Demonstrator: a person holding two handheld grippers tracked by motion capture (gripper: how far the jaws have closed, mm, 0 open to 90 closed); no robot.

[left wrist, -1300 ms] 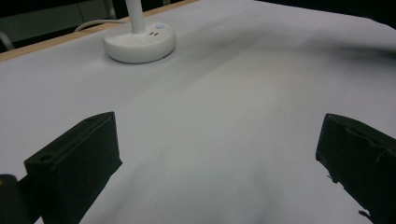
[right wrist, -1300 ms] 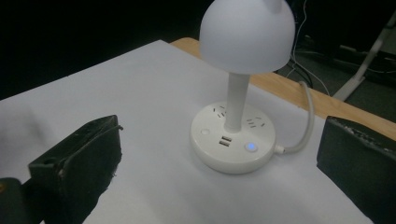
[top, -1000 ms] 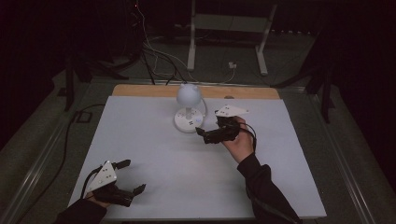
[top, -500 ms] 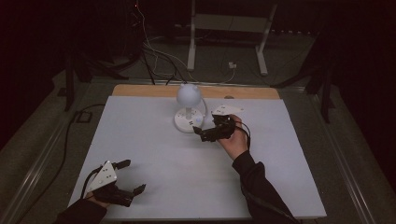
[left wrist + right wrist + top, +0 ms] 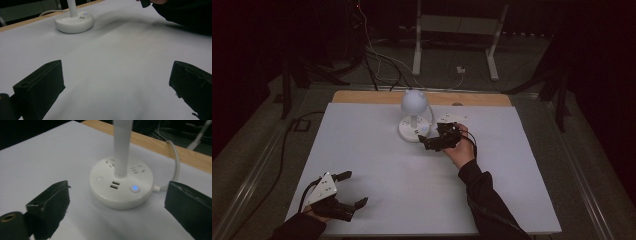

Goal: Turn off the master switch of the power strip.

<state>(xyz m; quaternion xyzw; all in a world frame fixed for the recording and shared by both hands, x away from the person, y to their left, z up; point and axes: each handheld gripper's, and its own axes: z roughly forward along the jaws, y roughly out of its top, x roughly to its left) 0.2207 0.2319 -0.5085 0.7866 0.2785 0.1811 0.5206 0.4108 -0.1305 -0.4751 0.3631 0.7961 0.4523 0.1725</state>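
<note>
A white desk lamp with a round head (image 5: 414, 102) stands on a round base (image 5: 413, 131) at the back middle of the white table (image 5: 377, 150). My right gripper (image 5: 428, 144) is open just right of the base and points at it. In the right gripper view the base (image 5: 121, 191) lies between and beyond the wide-apart jaws, with the stem (image 5: 122, 147), two USB ports (image 5: 115, 184) and a lit blue button (image 5: 135, 188). My left gripper (image 5: 348, 189) rests open at the front left, nothing between its jaws. The left gripper view has the base (image 5: 74, 22) far off.
A white cable (image 5: 175, 162) runs from the base toward the wooden back edge (image 5: 472, 98). The person's dark sleeve (image 5: 484, 200) crosses the right front of the table. Cables and a metal stand (image 5: 452, 30) are on the floor behind.
My right gripper has crept left, closer to the lamp base. The left gripper has stayed where it was.
</note>
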